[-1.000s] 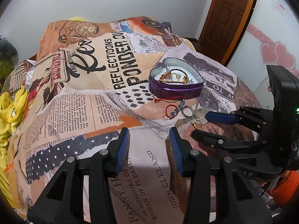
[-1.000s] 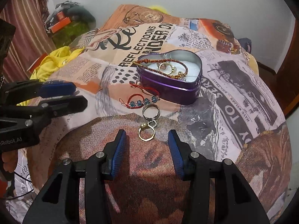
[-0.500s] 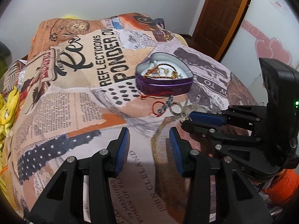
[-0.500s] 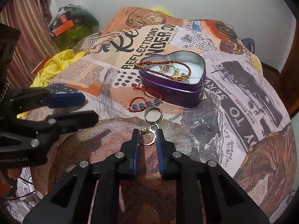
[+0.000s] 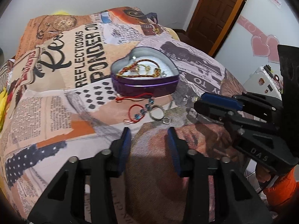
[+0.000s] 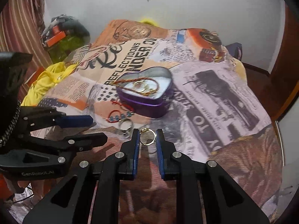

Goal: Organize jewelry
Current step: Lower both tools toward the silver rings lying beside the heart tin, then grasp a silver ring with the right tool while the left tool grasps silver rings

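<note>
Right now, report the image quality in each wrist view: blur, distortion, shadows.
Left wrist view: strong fisheye bending with dark corners; the heart-shaped tin reads fairly sharp, the left gripper casts a shadow on the bedspread. Right wrist view: same distortion, softer overall; the gold ring between the right gripper fingers is readable, bedspread print smeared.

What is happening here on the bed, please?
A person is tidying jewelry with two handheld grippers. The right gripper is shut on a gold ring and holds it above the printed bedspread. The left gripper is open and holds nothing. The purple heart-shaped tin stands open with a bracelet and rings inside. A red bracelet with blue beads and a silver ring lie on the bedspread in front of the tin.
</note>
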Available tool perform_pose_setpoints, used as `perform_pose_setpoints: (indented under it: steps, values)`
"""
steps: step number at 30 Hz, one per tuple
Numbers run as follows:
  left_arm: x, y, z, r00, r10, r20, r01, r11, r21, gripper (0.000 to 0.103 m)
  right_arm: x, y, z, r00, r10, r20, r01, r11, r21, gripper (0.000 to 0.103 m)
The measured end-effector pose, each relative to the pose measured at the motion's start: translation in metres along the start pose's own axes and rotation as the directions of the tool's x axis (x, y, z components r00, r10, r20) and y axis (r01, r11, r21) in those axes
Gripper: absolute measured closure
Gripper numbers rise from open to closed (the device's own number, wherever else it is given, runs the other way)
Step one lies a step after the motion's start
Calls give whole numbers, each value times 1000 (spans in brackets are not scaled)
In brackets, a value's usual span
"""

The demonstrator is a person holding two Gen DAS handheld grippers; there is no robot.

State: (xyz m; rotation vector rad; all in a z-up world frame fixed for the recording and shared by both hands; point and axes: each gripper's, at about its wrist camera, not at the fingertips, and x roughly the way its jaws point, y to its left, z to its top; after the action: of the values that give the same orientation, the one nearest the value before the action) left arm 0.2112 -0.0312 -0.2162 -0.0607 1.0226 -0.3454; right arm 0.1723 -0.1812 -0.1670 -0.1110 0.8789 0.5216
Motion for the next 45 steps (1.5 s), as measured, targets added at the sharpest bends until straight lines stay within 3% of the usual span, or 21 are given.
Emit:
perform_pose_setpoints:
  steps: [5, 18, 27, 45]
  values:
    - [9, -9, 4, 1000, -17, -22, 17, 1000, 16, 78, -4, -14, 0, 1000, -18, 9, 18, 1000, 25, 88]
    - [29, -12, 24, 999, 14, -31, -14, 1000, -17, 81, -5, -29, -3, 1000, -18, 14, 17, 998, 60, 88]
    - [31, -22, 24, 999, 31, -17, -30, 999, 34, 83, -5, -33, -4, 1000, -14, 12, 13, 998, 69, 88]
    - [-23, -16, 34, 992, 22, 121, -26, 999, 36, 83, -18, -22, 18, 997, -29, 69, 26, 999, 47, 88]
